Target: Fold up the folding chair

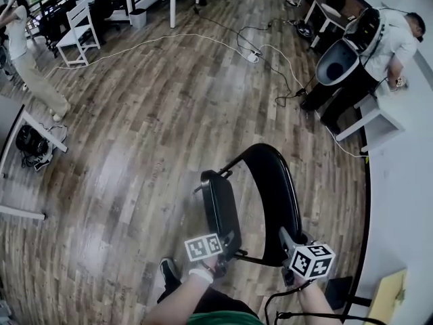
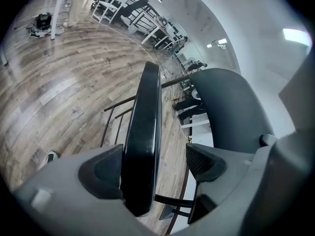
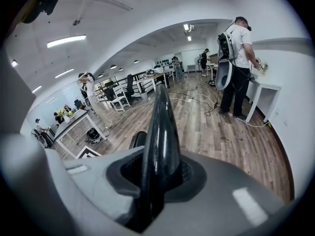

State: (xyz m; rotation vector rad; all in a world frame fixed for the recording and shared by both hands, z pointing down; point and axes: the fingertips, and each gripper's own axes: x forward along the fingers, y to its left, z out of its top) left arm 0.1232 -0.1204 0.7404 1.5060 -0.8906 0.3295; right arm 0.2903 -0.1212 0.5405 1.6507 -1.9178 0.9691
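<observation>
Jaws, right gripper (image 3: 160, 175): clamped on backrest (image 3: 161, 127), pads (image 3: 187, 172) half-hidden.

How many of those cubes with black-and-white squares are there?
2. One marker cube sits on the left gripper beside the chair's seat; the other is on the right gripper at the backrest. No more show.

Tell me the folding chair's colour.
The folding chair is black, frame and panels alike; the head view shows it best.
</observation>
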